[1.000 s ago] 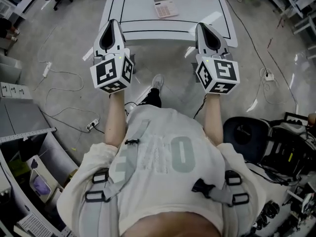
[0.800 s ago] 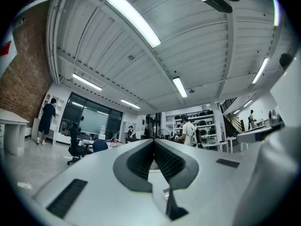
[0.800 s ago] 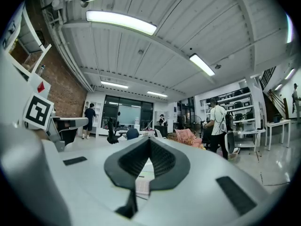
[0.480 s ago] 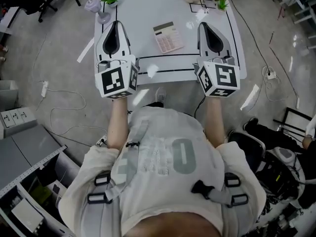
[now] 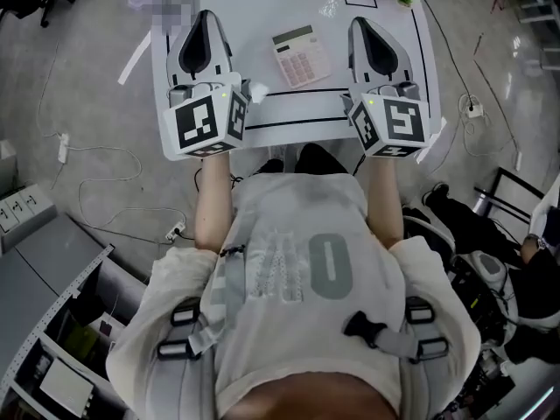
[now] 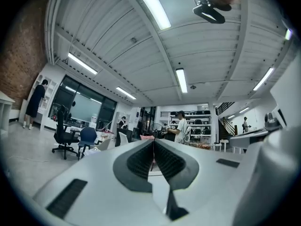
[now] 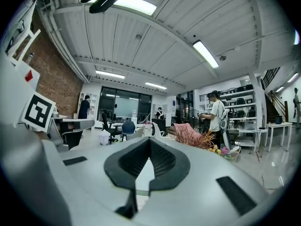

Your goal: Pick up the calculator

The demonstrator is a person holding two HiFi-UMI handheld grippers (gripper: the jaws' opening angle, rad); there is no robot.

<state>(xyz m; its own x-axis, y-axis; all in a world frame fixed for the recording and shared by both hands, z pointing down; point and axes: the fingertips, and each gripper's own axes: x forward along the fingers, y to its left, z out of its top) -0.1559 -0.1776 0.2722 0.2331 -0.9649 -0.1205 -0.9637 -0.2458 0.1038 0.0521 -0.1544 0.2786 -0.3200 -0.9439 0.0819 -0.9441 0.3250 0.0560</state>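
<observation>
Calculator (image 5: 300, 55) on table (image 5: 262, 7), apart between left tool (image 5: 204, 16) and right tool (image 5: 363, 23).

There are 1 calculator (image 5: 300, 56), 2 grippers (image 5: 204, 16) (image 5: 361, 23) and 1 table (image 5: 254, 16).

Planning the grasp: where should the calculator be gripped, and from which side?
Probably pinch the calculator across its narrow width, on its long edges, from above: it lies flat on the table, keys up, so only thin edges offer a hold.
</observation>
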